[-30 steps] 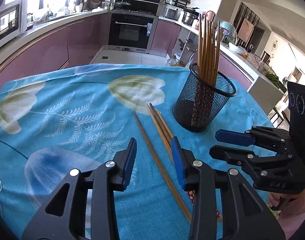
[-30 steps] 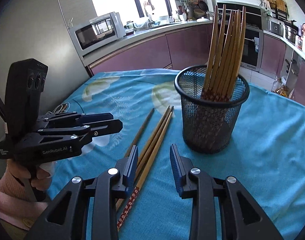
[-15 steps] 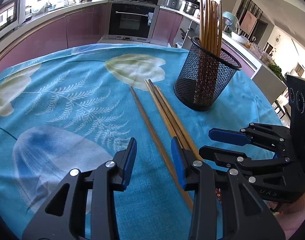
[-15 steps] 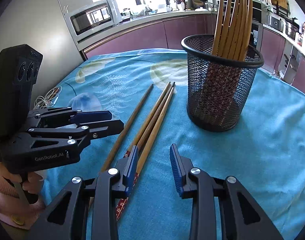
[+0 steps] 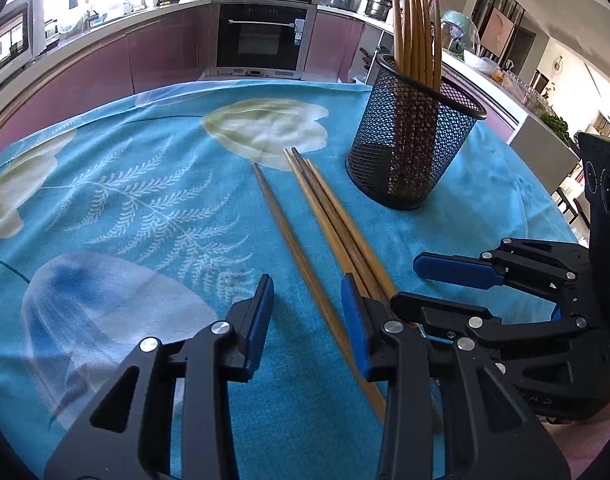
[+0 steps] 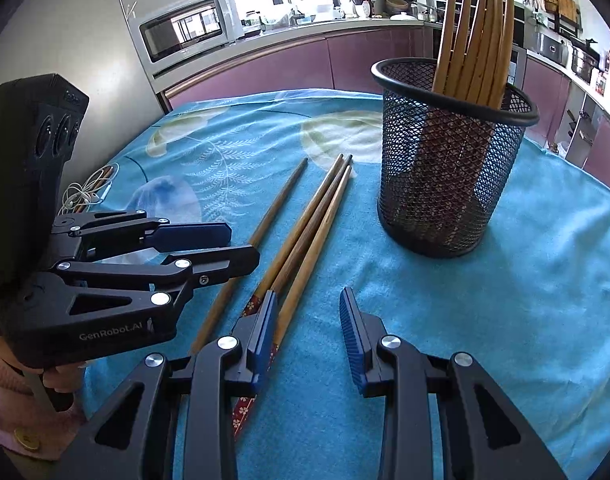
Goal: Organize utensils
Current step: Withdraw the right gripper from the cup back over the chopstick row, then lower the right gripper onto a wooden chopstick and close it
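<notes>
1. You are holding your left claw (image 5: 307, 312) low over the tabletop (image 5: 145, 184), its jaws spread and pinching nothing.
2. One lone chopstick (image 5: 289, 240) is lying on the blue cloth and running between that claw's blue pads without touching either.
3. Just to the right of it, a bundle of three chopsticks (image 5: 337, 224) is lying side by side, its near ends passing under the claw's right finger.
4. You are holding your right claw (image 6: 309, 324) beside the left one, jaws also spread and empty; the bundle's patterned red ends are lying under its left finger, with bare cloth between the pads.
5. The mesh cup (image 6: 449, 168) is standing upright beyond the loose chopsticks, apart from them, with several more chopsticks leaning inside it.
</notes>
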Available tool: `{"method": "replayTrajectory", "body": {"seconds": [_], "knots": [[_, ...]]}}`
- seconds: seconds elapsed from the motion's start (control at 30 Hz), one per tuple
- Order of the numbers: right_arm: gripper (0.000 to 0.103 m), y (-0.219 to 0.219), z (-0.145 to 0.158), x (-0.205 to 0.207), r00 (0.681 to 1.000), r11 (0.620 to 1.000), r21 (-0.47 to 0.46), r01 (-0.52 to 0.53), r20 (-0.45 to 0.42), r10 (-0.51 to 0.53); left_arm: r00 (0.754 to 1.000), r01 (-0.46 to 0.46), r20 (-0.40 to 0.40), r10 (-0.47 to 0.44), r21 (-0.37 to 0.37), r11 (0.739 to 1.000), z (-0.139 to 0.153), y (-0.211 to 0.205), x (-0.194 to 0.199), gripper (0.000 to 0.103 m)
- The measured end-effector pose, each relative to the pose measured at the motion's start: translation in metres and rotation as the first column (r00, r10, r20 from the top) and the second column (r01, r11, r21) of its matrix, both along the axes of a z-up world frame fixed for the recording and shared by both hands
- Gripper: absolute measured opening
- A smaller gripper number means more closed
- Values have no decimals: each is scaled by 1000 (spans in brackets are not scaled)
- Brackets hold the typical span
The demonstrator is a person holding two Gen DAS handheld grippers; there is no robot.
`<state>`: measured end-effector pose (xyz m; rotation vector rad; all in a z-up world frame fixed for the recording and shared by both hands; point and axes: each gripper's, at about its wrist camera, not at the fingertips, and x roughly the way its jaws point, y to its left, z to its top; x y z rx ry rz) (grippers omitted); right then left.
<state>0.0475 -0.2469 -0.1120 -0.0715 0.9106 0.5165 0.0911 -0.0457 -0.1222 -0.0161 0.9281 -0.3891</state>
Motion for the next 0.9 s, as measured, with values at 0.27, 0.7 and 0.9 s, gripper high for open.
{"method": "replayTrajectory", "body": {"seconds": [0.27, 0.7, 0.9], "knots": [[30, 1, -2, 1, 1000, 1000, -18, 7, -1, -7, 1000, -6, 2, 6, 13, 1000, -1, 1, 1, 29], [28, 3, -1, 6, 1000, 999, -45, 22, 1, -22, 1000, -11, -13, 10, -9, 1000, -2, 7, 3, 26], [29, 11, -3, 16, 1000, 997, -67, 25, 17, -24, 1000, -15, -23, 14, -25, 1000, -3, 9, 10, 26]]}}
